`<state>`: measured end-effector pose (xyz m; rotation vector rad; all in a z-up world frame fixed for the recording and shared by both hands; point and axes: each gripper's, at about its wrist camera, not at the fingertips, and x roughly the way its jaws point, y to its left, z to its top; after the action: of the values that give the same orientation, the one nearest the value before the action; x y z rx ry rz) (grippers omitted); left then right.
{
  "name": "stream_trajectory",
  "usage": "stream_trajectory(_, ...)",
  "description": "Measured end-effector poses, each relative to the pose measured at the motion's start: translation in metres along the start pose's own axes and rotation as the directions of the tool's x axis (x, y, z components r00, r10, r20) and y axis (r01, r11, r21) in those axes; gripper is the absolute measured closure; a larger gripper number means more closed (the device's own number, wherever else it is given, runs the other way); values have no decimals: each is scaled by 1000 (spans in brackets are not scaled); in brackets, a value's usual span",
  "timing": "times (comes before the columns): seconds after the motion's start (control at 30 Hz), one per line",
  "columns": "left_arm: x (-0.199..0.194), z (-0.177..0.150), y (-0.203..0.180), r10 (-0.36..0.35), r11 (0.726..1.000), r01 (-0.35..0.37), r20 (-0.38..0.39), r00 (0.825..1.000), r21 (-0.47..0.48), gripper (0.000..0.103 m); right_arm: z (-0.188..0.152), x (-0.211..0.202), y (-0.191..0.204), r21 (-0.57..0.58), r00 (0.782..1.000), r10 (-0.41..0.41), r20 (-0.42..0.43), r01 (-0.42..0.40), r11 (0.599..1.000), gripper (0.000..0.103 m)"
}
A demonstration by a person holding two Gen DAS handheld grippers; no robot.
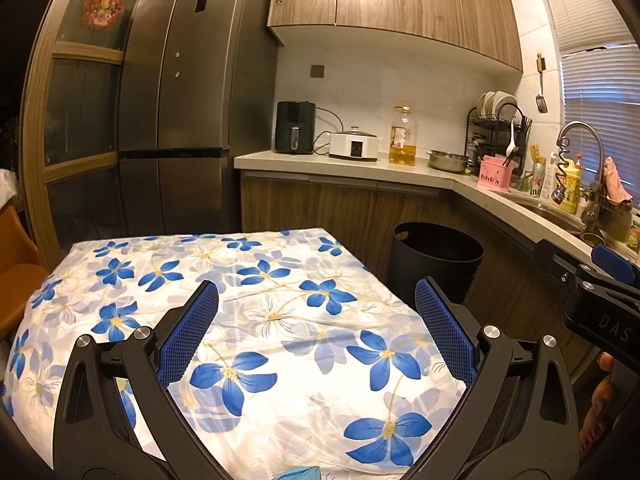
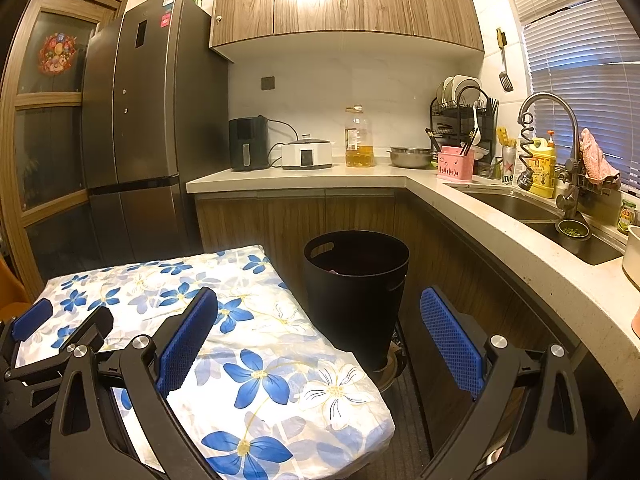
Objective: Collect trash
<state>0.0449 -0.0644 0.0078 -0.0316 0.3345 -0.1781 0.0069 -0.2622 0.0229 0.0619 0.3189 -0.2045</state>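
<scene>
A black trash bin (image 1: 436, 258) stands on the floor right of a table with a blue-flowered cloth (image 1: 248, 320); it shows nearer in the right wrist view (image 2: 356, 292), with something reddish inside. My left gripper (image 1: 316, 296) is open and empty above the cloth. My right gripper (image 2: 320, 304) is open and empty, over the table's right edge and in front of the bin. A bit of blue material (image 1: 298, 474) peeks in at the bottom edge of the left wrist view. The right gripper shows at the right in the left wrist view (image 1: 600, 292).
A tall fridge (image 1: 180, 92) stands behind the table. An L-shaped counter (image 2: 304, 176) carries an air fryer (image 2: 248, 144), a cooker, an oil bottle (image 2: 359, 138), a dish rack and a sink (image 2: 532, 208). An orange chair (image 1: 16, 280) is at the left.
</scene>
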Motion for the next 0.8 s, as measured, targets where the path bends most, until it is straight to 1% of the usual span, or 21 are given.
stream_trajectory(0.43, 0, 0, -1, -5, 1000, 5, 0, 1000, 3, 6, 1, -1, -1, 4, 1000, 2, 1, -2, 1000, 6)
stream_trajectory(0.67, 1, 4, -5, -42, 999, 42, -20, 999, 7, 6, 1, -1, -1, 5, 1000, 1, 2, -1, 1000, 6)
stream_trajectory(0.8, 2, 3, -8, -40, 999, 40, -18, 999, 18, 6, 1, -1, -1, 4, 1000, 0, 1, 0, 1000, 6)
